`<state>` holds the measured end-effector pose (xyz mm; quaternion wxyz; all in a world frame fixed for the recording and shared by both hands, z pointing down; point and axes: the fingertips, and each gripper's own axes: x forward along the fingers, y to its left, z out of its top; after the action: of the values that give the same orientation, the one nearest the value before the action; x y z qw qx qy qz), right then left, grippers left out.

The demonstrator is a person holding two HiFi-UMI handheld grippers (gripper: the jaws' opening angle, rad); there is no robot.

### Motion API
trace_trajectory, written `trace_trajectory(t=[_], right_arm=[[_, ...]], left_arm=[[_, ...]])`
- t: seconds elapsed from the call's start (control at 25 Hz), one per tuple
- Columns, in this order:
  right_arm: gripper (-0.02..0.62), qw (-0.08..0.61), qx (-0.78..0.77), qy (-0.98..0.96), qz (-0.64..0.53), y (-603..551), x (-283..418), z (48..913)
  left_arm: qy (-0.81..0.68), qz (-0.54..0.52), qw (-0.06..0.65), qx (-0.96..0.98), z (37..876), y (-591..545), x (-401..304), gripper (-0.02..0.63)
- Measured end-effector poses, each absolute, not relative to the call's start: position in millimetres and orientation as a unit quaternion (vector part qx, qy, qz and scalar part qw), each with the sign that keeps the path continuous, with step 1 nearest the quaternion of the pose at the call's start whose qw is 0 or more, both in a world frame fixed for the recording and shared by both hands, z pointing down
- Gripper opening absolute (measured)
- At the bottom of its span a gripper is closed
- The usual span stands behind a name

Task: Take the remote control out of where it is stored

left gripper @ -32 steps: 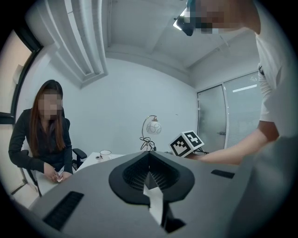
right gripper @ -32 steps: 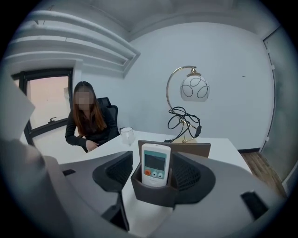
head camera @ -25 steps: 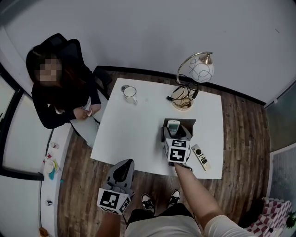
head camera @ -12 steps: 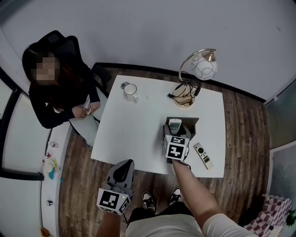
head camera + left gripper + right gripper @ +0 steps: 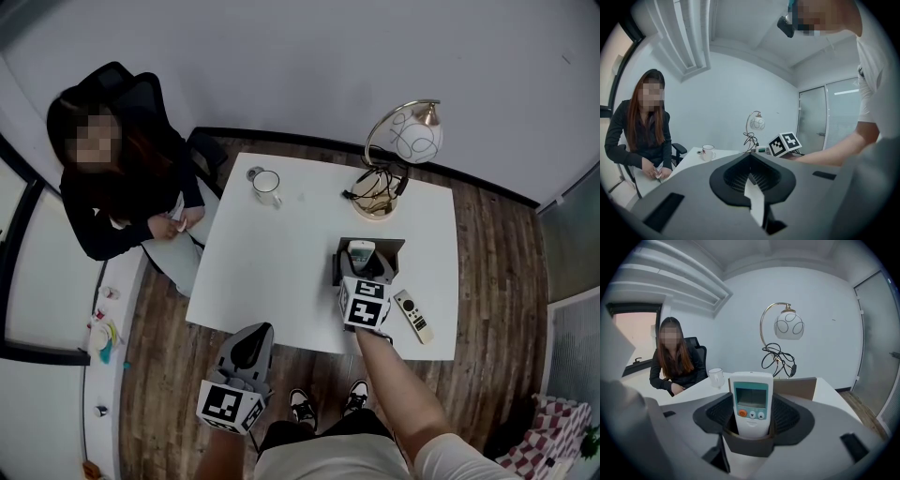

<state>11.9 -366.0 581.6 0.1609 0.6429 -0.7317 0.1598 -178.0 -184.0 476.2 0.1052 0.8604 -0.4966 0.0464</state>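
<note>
Remote control [image 5: 750, 399] upright between jaws of right hand-held gripper [image 5: 750, 422]

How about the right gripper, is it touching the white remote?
Touching. Right gripper view: the right gripper's pads press both sides of the white remote.

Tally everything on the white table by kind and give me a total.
Remote: 2, one standing in the holder, the other lying flat beside it
Holder: 1
Mug: 1
Lamp: 1, cord counted with it
Small round thing by the mug: 1
Total: 6
</note>
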Motion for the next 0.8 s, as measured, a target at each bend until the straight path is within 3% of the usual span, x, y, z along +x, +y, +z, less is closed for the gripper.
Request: trace_trajectory(t=[0.52, 0.8], right_arm=[[0.261, 0.080, 0.608, -0.785, 0.088, -344.8, 21.7, 487.0], [0.261, 0.093, 0.567, -0.812, 0.101, -303.4, 51.0, 468.1]], left_arm=[[-0.492, 0.039, 0.094, 0.865, 462.4, -184.1, -158.3, 0.008], [-0.483, 0.033, 0.088, 0.871, 459.0, -183.9, -135.4, 0.008]])
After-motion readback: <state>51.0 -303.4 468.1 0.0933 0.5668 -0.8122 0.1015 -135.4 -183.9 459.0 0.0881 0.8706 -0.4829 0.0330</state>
